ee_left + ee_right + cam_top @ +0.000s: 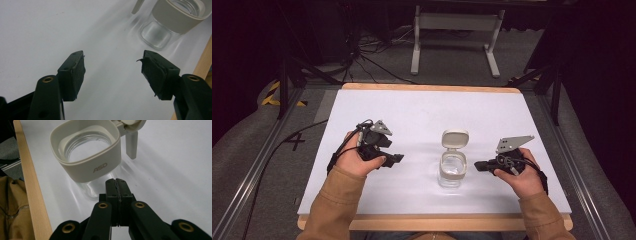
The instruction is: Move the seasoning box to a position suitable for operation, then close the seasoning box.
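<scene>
On the white worktop (412,115) a clear glass jar (452,170) stands, its hinged lid (455,138) flipped open, between both tools. The left tool (397,159) gapes wide, well apart; the right tool (478,165), jaws pressed together and empty, sits just beside it.

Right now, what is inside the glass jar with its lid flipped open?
The jar looks empty: its clear base and the white table beneath show through the mouth. The beige collar hides the inner wall just under it.
</scene>
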{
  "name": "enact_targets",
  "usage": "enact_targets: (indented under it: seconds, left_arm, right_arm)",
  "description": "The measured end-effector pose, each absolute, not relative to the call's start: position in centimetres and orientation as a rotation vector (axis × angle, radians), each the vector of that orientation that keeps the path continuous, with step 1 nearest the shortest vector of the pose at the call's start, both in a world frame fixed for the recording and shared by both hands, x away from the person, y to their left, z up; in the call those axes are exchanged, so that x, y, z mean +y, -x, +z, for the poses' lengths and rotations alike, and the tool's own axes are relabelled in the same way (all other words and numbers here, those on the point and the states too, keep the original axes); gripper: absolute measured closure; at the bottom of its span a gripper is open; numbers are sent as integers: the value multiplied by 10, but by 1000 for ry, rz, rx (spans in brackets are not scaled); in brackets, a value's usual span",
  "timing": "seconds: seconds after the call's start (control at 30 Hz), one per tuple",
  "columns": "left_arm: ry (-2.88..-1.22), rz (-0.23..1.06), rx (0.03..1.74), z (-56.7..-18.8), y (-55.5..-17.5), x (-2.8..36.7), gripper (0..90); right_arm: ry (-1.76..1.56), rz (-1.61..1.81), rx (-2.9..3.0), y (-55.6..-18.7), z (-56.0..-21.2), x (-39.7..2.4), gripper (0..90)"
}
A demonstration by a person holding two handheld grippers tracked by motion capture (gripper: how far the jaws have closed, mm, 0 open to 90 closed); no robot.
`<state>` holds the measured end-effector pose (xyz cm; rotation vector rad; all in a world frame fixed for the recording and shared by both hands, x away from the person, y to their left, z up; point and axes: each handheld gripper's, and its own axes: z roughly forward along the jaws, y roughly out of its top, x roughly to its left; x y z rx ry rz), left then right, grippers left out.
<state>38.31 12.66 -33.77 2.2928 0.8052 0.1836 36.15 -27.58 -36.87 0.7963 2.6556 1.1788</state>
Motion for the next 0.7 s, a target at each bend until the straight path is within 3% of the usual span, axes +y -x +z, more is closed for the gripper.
enact_targets:
  seconds: [0.7]
  left_arm:
    - [-2261, 225, 898, -342, -361, 158, 348]
  right_arm:
    - [-812, 1373, 2487, -383, -342, -278, 900]
